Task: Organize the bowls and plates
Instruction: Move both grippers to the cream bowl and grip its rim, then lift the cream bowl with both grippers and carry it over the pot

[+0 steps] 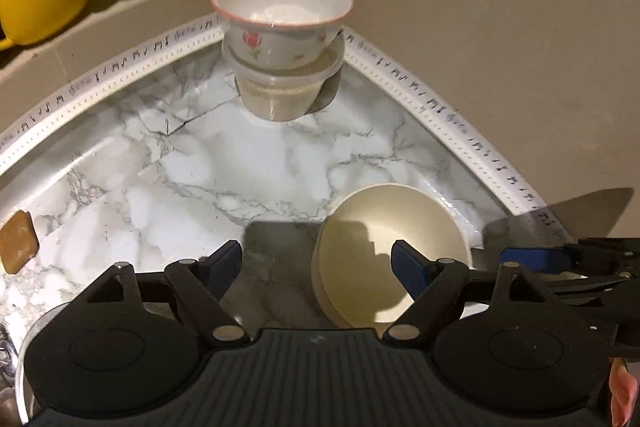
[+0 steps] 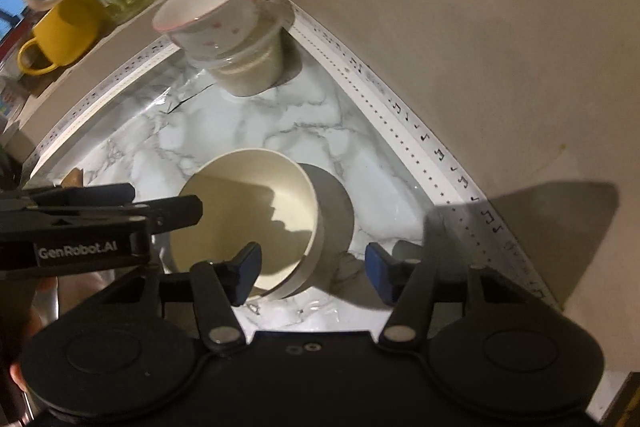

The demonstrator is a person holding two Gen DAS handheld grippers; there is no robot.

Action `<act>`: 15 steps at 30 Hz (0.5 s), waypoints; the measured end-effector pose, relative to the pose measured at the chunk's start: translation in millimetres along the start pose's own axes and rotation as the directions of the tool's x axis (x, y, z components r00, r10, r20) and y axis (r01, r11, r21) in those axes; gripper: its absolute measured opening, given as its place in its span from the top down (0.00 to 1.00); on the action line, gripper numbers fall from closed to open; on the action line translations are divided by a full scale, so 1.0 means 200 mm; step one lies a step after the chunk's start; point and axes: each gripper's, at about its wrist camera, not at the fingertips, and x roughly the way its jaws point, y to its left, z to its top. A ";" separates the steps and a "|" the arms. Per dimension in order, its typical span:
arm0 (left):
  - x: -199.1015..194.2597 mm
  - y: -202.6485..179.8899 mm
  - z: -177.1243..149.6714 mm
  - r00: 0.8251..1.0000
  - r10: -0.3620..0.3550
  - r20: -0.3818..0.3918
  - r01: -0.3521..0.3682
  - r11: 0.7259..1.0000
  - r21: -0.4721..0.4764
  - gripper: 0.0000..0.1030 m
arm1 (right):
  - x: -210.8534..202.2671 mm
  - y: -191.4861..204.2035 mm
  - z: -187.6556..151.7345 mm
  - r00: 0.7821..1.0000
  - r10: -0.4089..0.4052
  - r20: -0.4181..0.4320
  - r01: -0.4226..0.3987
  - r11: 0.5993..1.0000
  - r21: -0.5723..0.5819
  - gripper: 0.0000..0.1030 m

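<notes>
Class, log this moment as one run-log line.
left tool: open, empty | right tool: open, straddling cream bowl rim | floral bowl: stacked on clear container

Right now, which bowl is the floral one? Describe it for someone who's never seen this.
Find the back corner of the marble counter, where the two walls meet. The floral bowl sits there, stacked on a clear container. Unlike the plain cream bowl, it has a pink rim and a rose print.

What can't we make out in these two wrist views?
- Cream bowl: near rim hidden behind the left gripper in the left wrist view.
- Clear container under the floral bowl: contents unreadable through glare in the right wrist view.
- Brown item: cut off by the left wrist view's edge.
</notes>
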 end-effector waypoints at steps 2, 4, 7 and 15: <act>0.03 0.01 -0.01 1.000 -0.001 -0.010 0.001 1.000 -0.006 0.22 | 0.03 0.00 0.00 1.000 -0.003 -0.004 0.003 1.000 -0.002 0.49; 0.06 0.02 -0.01 1.000 -0.008 -0.017 0.008 1.000 -0.002 0.32 | 0.05 0.00 0.01 1.000 -0.010 -0.010 0.009 1.000 -0.009 0.56; 0.09 0.01 -0.02 0.999 -0.006 -0.041 0.007 1.000 0.006 0.43 | 0.08 0.00 0.01 1.000 -0.018 -0.024 0.018 1.000 -0.011 0.65; 0.14 0.00 -0.03 0.997 -0.026 -0.066 0.027 1.000 0.009 0.69 | 0.11 0.03 0.01 0.999 -0.019 -0.034 0.018 0.999 -0.034 0.84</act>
